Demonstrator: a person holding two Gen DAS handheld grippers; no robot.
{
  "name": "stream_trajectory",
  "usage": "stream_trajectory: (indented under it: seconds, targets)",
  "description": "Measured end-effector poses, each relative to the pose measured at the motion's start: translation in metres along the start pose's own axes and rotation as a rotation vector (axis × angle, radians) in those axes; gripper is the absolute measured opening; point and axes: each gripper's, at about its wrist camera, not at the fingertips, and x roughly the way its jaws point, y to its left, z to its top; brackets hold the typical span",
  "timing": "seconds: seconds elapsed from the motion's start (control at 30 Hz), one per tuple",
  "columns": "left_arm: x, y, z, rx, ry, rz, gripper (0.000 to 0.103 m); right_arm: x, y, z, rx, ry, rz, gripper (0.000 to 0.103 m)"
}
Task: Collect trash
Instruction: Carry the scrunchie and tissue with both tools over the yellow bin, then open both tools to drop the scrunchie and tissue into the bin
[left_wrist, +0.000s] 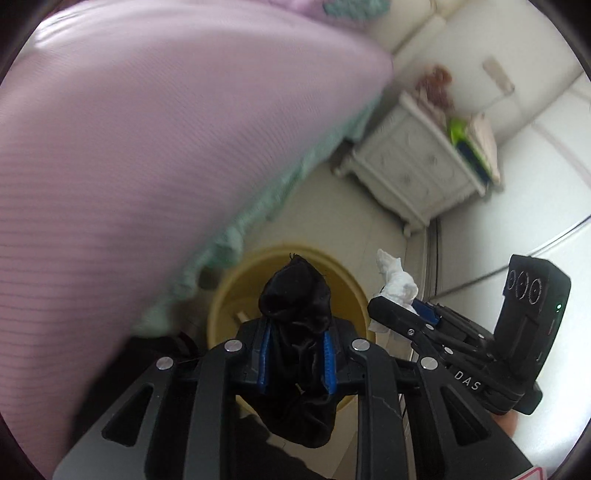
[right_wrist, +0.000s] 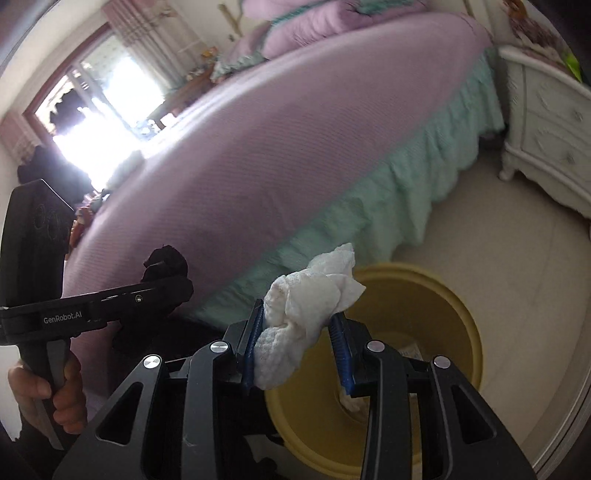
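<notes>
Trash, two items: a black cloth (left_wrist: 295, 332) and a white tissue (left_wrist: 395, 284), both sitting in grippers above a yellow bin (left_wrist: 354, 295).

Left wrist view: the left gripper (left_wrist: 295, 365) is pinching the black cloth between its blue pads (left_wrist: 328, 362); cloth is bunching up above the fingers and hanging down below them. Jaws are standing nearly together w/ only the fabric between. Bin is lying right behind the cloth on the pale floor (left_wrist: 332, 214), something pale showing inside, too small to tell. The right gripper (left_wrist: 388, 310) is showing at right, holding the tissue beside the bin's rim. A purple bedspread (left_wrist: 147, 147) is filling the left half, a green bed skirt (left_wrist: 258, 210) hanging under it. A white nightstand (left_wrist: 417, 170) is standing past the bed, against the wall; items on top are blurring out.

Right wrist view: the right gripper (right_wrist: 299, 347) is clamping the tissue (right_wrist: 306, 306), jaws part way apart, wad filling the gap & sticking up. Bin (right_wrist: 454, 332) is sitting directly below/behind, bits of pale trash on its bottom. The left gripper (right_wrist: 173, 280) is showing at left w/ the black cloth (right_wrist: 166, 258) poking out, a hand (right_wrist: 44, 387) gripping its handle. Bed skirt (right_wrist: 369, 214) is hanging just beside the bin. A window (right_wrist: 110, 96) is glaring at far left.
</notes>
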Motion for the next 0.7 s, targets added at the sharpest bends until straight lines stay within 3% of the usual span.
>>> stream_trajectory:
  seconds: [0.2, 0.5, 0.53, 0.57, 0.6, 0.7]
  targets:
    - [0.052, -0.015, -0.011, 0.018, 0.114, 0.019, 0.023, 0.012, -0.035, -0.021, 0.059, 0.066, -0.046, 0.034]
    - [0.092, -0.024, -0.01, 0.031, 0.192, 0.039, 0.023, 0.036, -0.065, -0.036, 0.104, 0.158, -0.099, 0.036]
    - [0.096, -0.025, -0.009, 0.036, 0.197, 0.039, 0.023, 0.04, -0.069, -0.037, 0.115, 0.171, -0.119, 0.042]
    - [0.097, -0.026, -0.009, 0.04, 0.2, 0.043, 0.023, 0.043, -0.072, -0.038, 0.123, 0.182, -0.15, 0.063]
    - [0.099, -0.027, -0.009, 0.046, 0.204, 0.053, 0.023, 0.042, -0.075, -0.039, 0.129, 0.175, -0.183, 0.073]
    - [0.106, -0.028, -0.01, 0.058, 0.219, 0.067, 0.023, 0.041, -0.081, -0.042, 0.151, 0.175, -0.175, 0.076]
